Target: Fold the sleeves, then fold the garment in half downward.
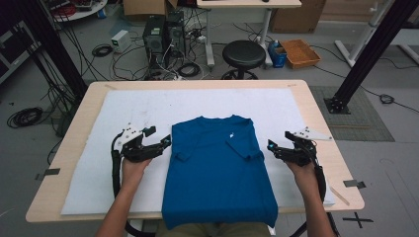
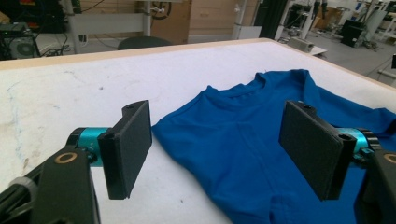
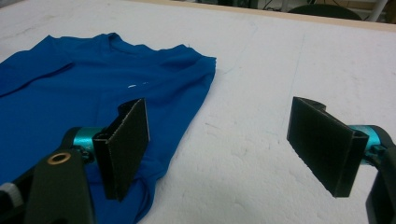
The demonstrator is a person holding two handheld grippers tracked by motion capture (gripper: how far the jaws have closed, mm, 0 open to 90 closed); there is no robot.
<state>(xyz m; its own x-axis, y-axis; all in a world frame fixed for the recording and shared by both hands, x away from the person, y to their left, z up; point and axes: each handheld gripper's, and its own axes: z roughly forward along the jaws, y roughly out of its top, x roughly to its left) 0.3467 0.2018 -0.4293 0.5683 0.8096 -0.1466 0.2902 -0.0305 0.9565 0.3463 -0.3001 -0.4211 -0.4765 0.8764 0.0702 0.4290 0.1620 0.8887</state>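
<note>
Now blue T-shirt (image 1: pixel 217 173) flat, sleeves folded in; left gripper (image 1: pixel 157 139) and right gripper (image 1: pixel 277 143) flank it, jaws apart, poised for next fold.

White mat (image 1: pixel 123 106) on wooden table (image 1: pixel 316 123); black stool (image 1: pixel 243 53), cardboard box (image 1: pixel 300 53), computer towers (image 1: pixel 163 32) behind

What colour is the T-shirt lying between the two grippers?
Solid blue T-shirt, with a tiny white mark on it; the high view shows it best.
</note>
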